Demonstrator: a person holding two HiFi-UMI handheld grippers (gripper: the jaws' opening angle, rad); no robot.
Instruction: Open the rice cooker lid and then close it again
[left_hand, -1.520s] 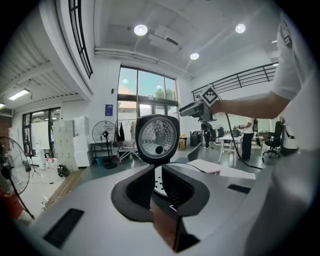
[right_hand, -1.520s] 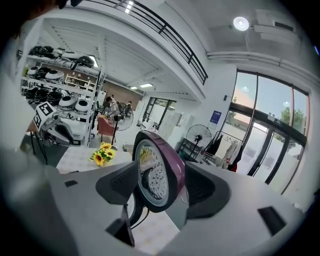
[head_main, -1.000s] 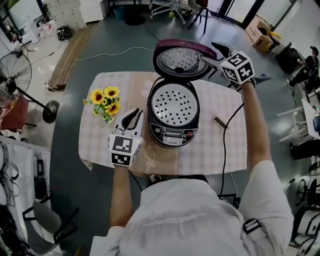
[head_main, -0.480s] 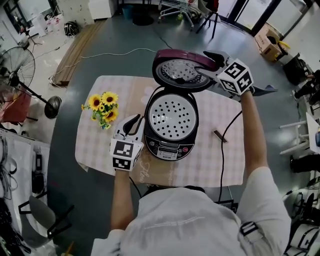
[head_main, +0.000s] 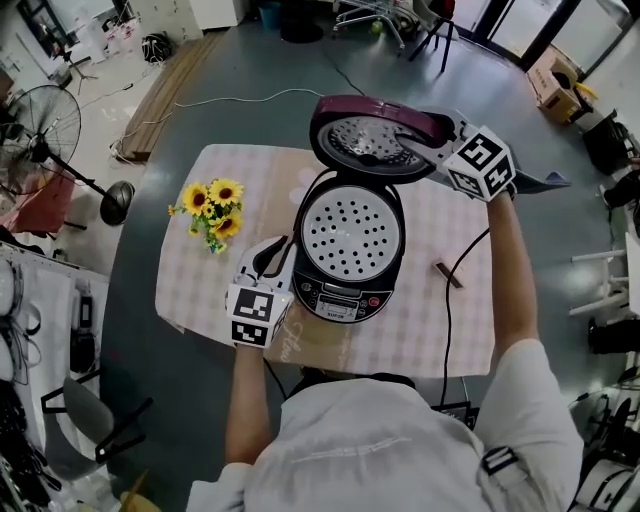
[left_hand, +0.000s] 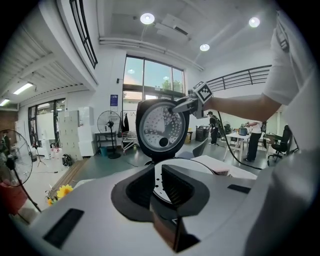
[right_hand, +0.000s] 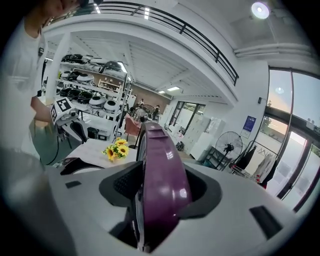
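The rice cooker (head_main: 345, 290) stands on the table with its perforated inner plate (head_main: 352, 232) showing. Its purple lid (head_main: 375, 135) stands raised at the back. My right gripper (head_main: 425, 140) reaches the lid's right rim. In the right gripper view the lid (right_hand: 162, 175) fills the space between the jaws, which have just been closing onto it, and the pads press on both faces. My left gripper (head_main: 270, 256) hovers beside the cooker's left front, its jaws a narrow gap apart with nothing between them. The left gripper view looks over the plate to the lid's underside (left_hand: 161, 127).
A bunch of sunflowers (head_main: 212, 208) lies at the table's left. The cooker's black cable (head_main: 447, 310) runs down the right side past a small brown stick (head_main: 447, 273). A checked cloth covers the table (head_main: 225, 290). A standing fan (head_main: 40, 130) is on the floor at left.
The right gripper's jaws have narrowed onto the lid's rim, and hand and lid have sunk slightly. The left gripper has drifted a little closer to the cooker's side.
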